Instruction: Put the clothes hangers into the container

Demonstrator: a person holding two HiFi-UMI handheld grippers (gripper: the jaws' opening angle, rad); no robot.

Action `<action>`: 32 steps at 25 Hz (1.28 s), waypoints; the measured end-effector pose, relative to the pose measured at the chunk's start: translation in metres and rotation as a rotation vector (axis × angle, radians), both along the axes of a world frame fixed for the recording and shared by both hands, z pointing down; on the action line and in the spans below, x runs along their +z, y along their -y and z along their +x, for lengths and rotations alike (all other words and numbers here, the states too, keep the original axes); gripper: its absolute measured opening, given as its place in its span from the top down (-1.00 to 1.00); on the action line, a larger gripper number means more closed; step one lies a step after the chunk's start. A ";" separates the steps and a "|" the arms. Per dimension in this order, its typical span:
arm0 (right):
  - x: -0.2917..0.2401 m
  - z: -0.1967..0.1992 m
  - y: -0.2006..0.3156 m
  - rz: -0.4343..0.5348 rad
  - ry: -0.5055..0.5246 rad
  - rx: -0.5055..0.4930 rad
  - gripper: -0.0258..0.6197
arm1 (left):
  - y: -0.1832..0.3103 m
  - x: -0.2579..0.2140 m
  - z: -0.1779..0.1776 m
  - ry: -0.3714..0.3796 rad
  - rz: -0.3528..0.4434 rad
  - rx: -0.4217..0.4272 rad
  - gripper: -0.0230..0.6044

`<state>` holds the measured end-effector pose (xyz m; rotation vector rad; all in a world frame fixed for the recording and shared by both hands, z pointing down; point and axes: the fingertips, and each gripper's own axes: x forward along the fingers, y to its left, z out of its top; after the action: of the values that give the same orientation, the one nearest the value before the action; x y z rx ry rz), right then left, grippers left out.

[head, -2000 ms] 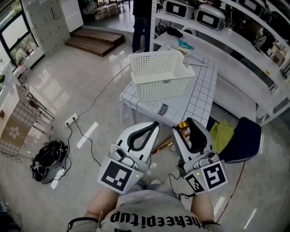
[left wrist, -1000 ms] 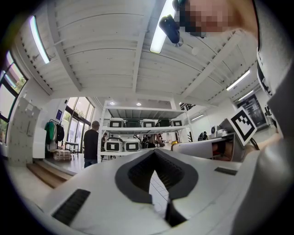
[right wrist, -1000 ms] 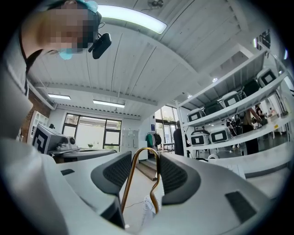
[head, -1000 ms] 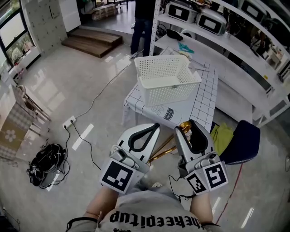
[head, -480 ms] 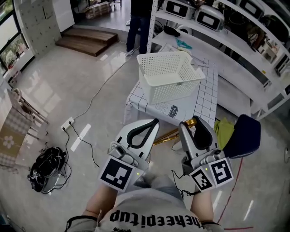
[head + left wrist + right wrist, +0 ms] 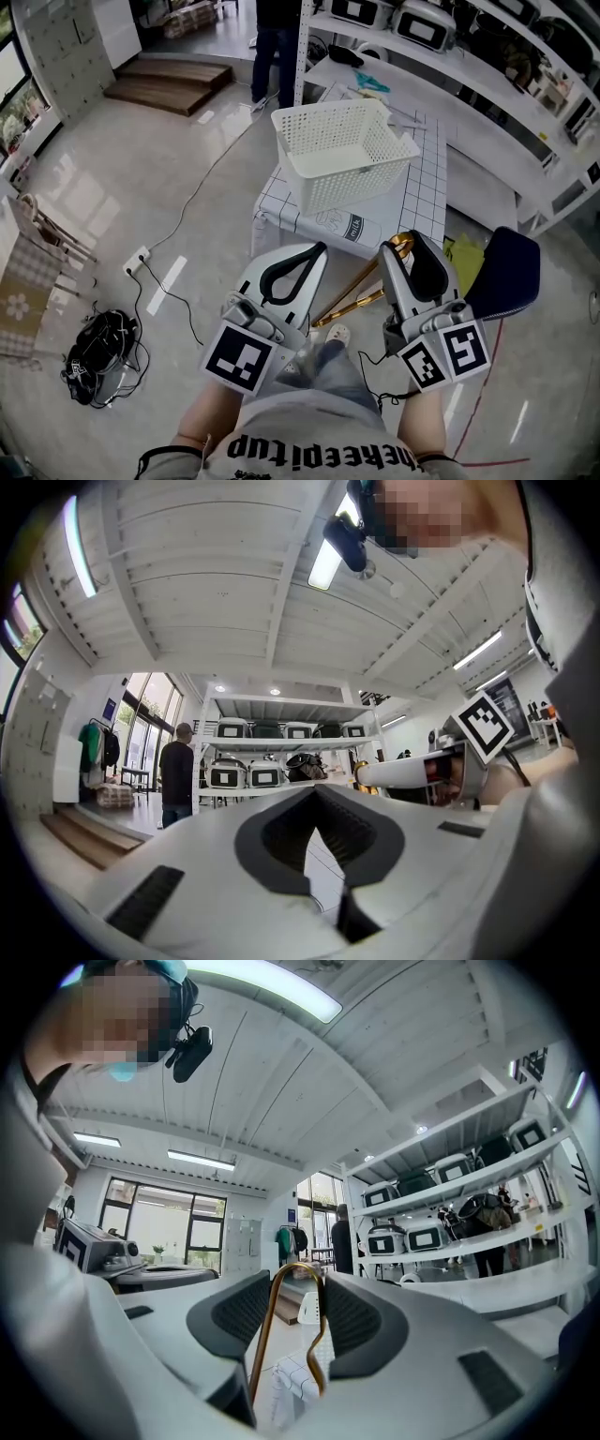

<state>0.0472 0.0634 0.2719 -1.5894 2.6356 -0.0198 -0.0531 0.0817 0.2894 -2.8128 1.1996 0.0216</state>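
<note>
Head view: ahead of you, the basket (image 6: 361, 187) sits by the desk's (image 6: 427, 187) left edge. Your right tool (image 6: 401, 246), jaws just closing, clamps the hanger (image 6: 352, 295) hook; your left tool (image 6: 317, 249) is together, empty.

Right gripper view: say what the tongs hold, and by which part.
The right gripper holds the gold hanger by its hook, pinched between the tongs' pads; the jaws have just been closing on it.

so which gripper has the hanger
The right gripper: the hook of the gold hanger sits between its jaws, which just closed further. The left gripper is shut, empty.
</note>
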 end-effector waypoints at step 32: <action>-0.064 0.107 0.147 0.110 -0.021 -0.023 0.31 | 0.133 -0.009 0.089 -0.011 0.000 -0.043 0.86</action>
<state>0.1544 -0.0839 0.2083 -1.5336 2.6203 0.1390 0.0357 -0.0518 0.2802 -2.7891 1.2618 0.0342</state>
